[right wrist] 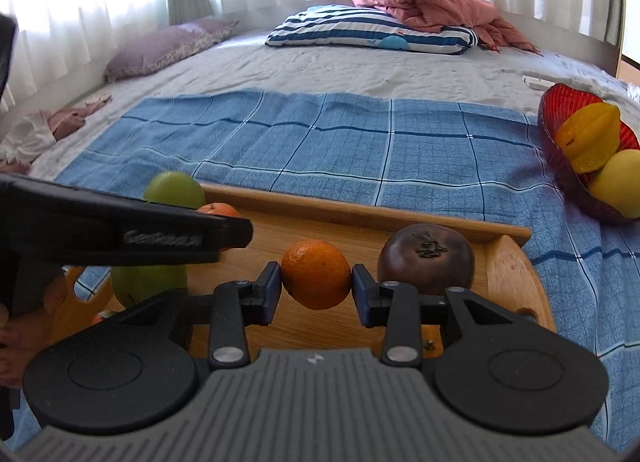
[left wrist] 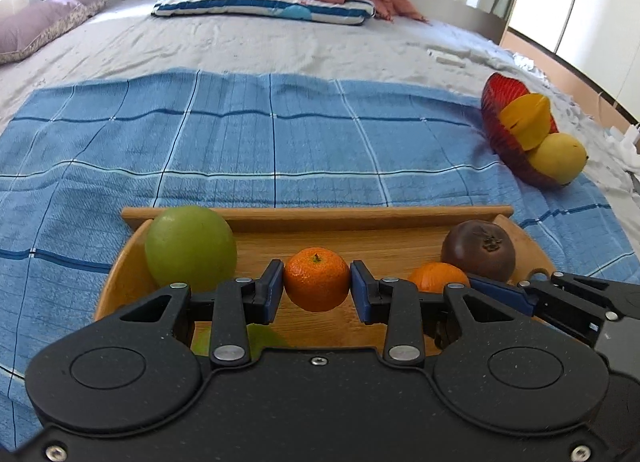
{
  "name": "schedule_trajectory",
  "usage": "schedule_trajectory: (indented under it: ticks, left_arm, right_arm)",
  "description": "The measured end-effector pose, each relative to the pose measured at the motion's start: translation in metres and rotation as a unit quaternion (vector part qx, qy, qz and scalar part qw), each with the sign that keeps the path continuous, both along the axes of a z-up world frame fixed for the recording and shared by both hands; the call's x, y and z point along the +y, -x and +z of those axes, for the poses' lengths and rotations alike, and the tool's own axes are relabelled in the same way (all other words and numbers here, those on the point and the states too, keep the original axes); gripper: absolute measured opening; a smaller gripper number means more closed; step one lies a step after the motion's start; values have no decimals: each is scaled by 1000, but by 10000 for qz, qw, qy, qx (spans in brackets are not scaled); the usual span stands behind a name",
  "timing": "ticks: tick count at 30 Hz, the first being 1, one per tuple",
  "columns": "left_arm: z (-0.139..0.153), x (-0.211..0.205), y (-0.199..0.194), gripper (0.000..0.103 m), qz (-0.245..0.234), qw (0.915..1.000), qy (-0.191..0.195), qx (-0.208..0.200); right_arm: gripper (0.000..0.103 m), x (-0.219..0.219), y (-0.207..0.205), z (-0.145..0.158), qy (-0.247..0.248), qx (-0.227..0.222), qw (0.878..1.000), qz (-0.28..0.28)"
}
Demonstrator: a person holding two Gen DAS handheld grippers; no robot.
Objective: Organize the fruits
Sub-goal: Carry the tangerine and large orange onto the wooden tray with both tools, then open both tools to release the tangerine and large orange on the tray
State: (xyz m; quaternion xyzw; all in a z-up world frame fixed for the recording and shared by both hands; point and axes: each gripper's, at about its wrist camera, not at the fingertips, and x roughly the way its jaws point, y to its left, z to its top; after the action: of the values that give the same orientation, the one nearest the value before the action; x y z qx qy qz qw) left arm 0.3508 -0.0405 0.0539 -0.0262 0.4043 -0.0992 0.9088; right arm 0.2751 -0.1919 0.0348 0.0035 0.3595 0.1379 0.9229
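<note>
Orange fruit fills both our grips: left gripper (left wrist: 317, 286) jaws clamp one tangerine (left wrist: 317, 279), right gripper (right wrist: 316, 288) jaws another (right wrist: 316, 275), wooden tray (left wrist: 360, 218) at twelve o'clock.

Two gripped oranges (left wrist: 317, 279) (right wrist: 316, 275) above tray (left wrist: 320, 218)

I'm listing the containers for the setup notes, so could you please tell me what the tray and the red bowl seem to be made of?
Tray: apparently wood or bamboo, with a smooth finish; warm tan colour and fine straight grain lines show on its floor and rim.
Red bowl: probably glass or clear plastic; its ribbed wall looks translucent and glossy, though the view cannot settle which.
</note>
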Motion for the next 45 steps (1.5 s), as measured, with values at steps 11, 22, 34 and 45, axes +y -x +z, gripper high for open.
schedule_trajectory:
  ticks: [11, 22, 34, 45]
  left_arm:
    - [-14, -9, -6, 34, -35, 9993, -357, 50]
    - [-16, -12, -7, 35, -105, 9990, -426, 40]
    - [-10, -12, 0, 58, -157, 9989, -436, -24]
    - [19, 2, 38, 85, -148, 9982, -394, -426]
  right_arm:
    - [43, 6, -8, -11, 139, 208, 9997, 77]
    - [44, 4, -9, -15, 136, 221, 9997, 31]
    - [61, 2, -5, -14, 14, 113, 9999, 30]
    - [73, -10, 18, 8, -155, -193, 9997, -74]
